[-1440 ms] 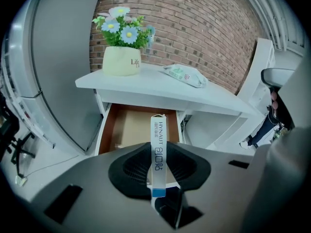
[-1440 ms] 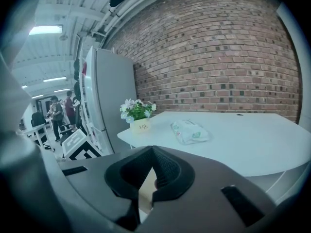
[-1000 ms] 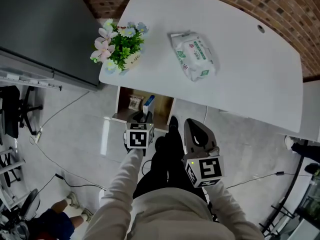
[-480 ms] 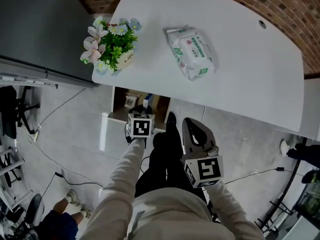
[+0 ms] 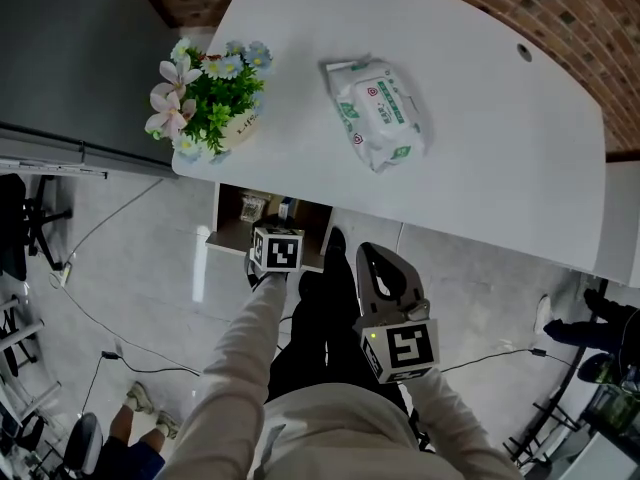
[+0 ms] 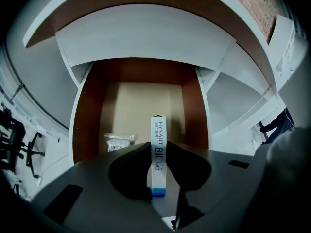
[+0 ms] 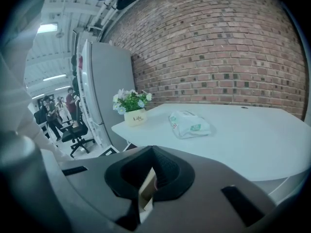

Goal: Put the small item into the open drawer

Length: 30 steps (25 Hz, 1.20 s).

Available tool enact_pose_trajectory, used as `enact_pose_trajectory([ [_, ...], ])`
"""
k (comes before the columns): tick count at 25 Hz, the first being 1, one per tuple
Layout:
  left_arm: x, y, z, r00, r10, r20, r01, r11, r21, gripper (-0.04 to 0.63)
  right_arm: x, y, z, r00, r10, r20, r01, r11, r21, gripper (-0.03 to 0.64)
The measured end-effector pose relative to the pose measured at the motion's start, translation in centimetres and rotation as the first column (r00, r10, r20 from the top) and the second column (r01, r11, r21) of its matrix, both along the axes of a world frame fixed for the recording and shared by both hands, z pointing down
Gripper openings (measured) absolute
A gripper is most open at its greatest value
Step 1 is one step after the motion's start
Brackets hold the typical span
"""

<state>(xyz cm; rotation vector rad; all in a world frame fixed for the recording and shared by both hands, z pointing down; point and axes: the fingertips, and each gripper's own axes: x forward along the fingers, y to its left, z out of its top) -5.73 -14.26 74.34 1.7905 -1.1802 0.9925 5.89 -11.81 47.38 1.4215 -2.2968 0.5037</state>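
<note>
A slim white box with a blue end [image 6: 158, 155] stands upright between the jaws of my left gripper [image 6: 158, 152], which is shut on it. It hangs just over the front of the open wooden drawer [image 6: 90, 115], whose pale floor holds a clear plastic packet [image 6: 118, 141]. In the head view the left gripper [image 5: 280, 230] reaches to the drawer [image 5: 225, 230] under the edge of the white table [image 5: 500, 148]. My right gripper [image 5: 385, 273] stays back near the person's legs, jaws together, with nothing seen held.
On the table stand a pot of flowers [image 5: 210, 98] and a pack of wipes [image 5: 378, 113]. A grey cabinet [image 5: 70, 58] rises at the left. Cables run over the floor, and another person's feet [image 5: 140, 403] show at lower left.
My left gripper has moved forward with the box, closer to the drawer and partly under the table edge. The right gripper has barely shifted.
</note>
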Motion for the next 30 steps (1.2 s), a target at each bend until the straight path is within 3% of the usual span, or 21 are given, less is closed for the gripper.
enact_pose_trajectory([
  [9,-0.4,-0.9,2.5,0.999,0.005,0.037,-0.003,0.999,-0.044,0.101,0.3,0.1,0.8,1.000,0.009,0.002,-0.009,1.000,-0.026,0.026],
  [30,-0.3,-2.0,4.4,0.996,0.029,0.085,-0.023,0.997,-0.070,0.103,-0.1,0.4,1.5,1.000,-0.007,-0.006,0.007,0.999,-0.044,0.026],
])
